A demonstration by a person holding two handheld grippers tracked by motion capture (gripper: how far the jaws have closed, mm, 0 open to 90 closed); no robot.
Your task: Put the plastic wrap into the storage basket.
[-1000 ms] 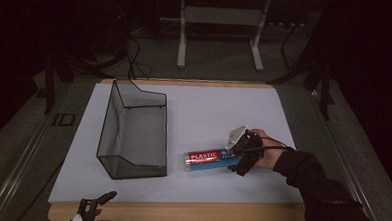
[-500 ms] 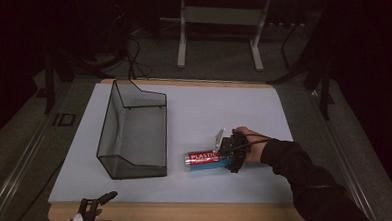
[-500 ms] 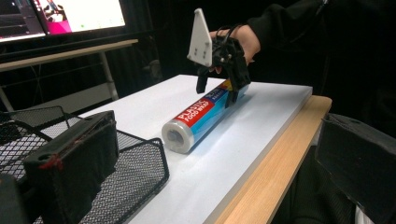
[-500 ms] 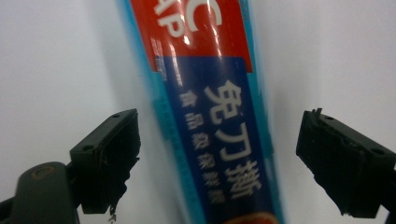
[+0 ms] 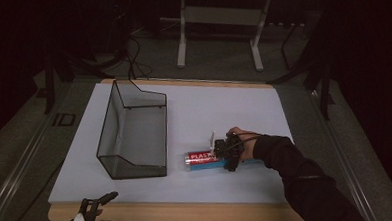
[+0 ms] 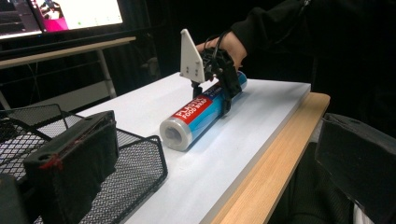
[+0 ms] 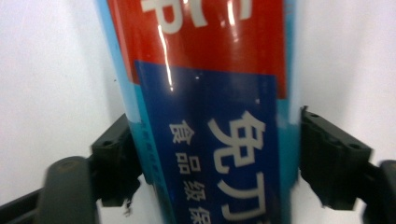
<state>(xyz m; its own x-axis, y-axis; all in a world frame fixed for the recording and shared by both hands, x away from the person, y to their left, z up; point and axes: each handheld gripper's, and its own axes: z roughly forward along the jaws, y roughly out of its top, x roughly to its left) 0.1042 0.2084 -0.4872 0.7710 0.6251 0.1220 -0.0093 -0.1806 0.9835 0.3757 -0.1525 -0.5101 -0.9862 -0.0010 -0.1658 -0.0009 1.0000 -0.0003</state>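
A roll of plastic food wrap (image 5: pixel 202 158), red and blue with a silver end cap, lies on its side on the white table top (image 5: pixel 209 110). My right gripper (image 5: pixel 229 153) comes at it from the right, and its jaws press on both sides of the roll (image 7: pixel 205 140) near the blue half. The left gripper view shows the same roll (image 6: pixel 196 119) lying flat with the right gripper (image 6: pixel 219 88) clamped over it. My left gripper (image 5: pixel 95 207) hangs at the table's front left edge. Its jaws stand wide apart (image 6: pixel 210 154) with nothing between them.
A black wire mesh basket (image 5: pixel 135 133) stands open-topped on the left half of the table, just left of the roll; its near corner (image 6: pixel 140 158) sits close to my left gripper. The table's wooden front edge (image 5: pixel 188 211) runs along the bottom. Desk legs stand behind.
My right gripper has slid left along the roll, from its right end toward its middle, and its jaws now hug the roll. The left gripper has stayed put.
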